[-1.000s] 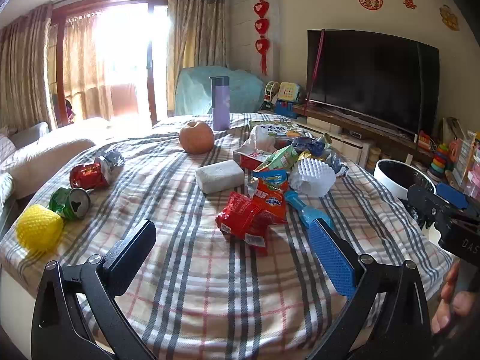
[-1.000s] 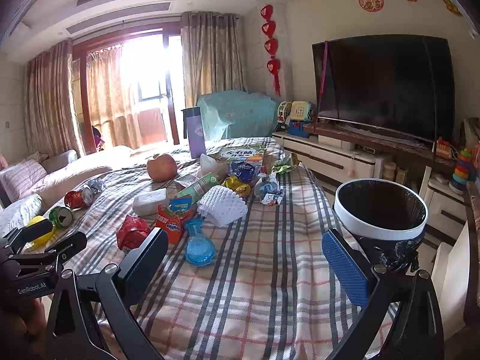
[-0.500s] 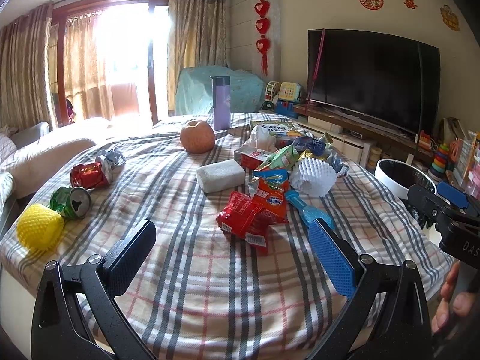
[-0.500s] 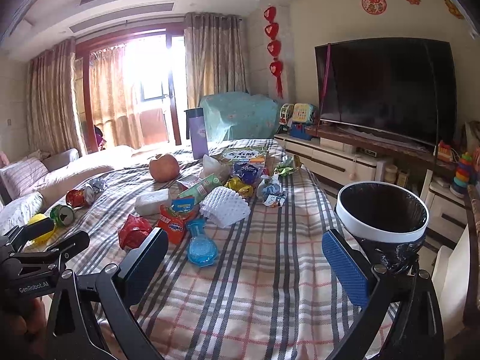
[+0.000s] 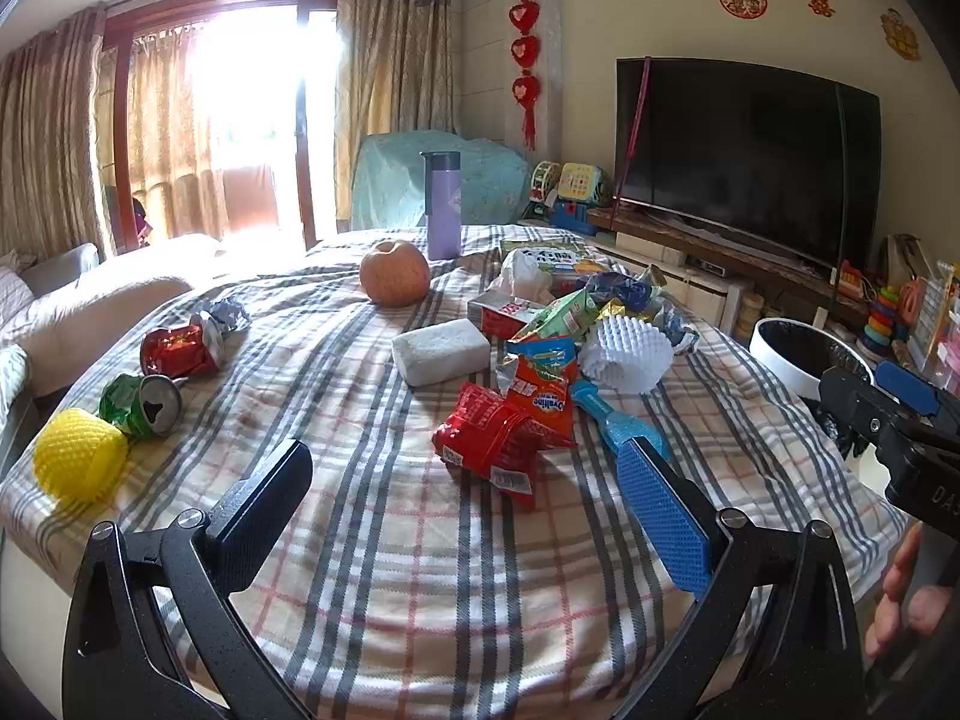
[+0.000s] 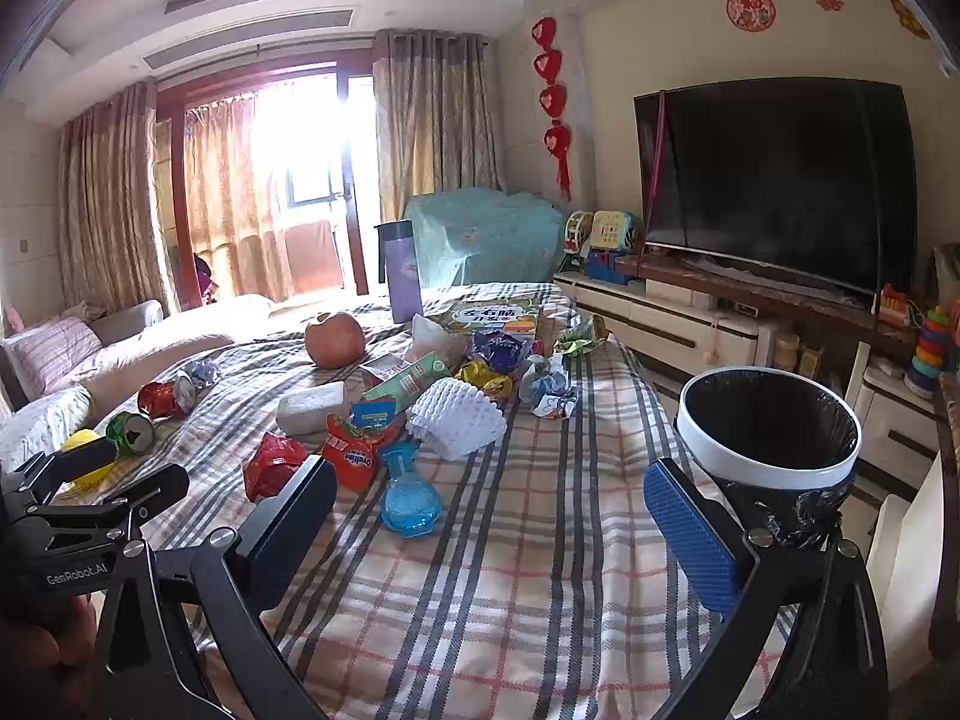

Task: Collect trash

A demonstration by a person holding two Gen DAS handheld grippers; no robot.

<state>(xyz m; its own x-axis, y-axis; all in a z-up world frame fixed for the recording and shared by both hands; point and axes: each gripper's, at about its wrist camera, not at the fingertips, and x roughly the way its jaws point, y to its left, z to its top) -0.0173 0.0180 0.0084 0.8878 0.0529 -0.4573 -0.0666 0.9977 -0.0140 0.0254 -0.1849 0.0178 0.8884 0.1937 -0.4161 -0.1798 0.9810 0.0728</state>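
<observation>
Trash lies on a plaid-covered table: a red wrapper, an orange Ovaltine packet, a white foam net, a crushed red can, a crushed green can and a yellow foam net. A white bin with a black liner stands off the table's right edge. My left gripper is open and empty above the near table edge. My right gripper is open and empty over the table, left of the bin.
An orange fruit, a purple flask, a white sponge block, a blue plastic bottle and a tissue box also sit on the table. A TV and cabinet stand right; a sofa left.
Both grippers have drifted slightly; the right wrist view has shifted a little so the bin sits lower. Nothing was grasped or moved on the table.
</observation>
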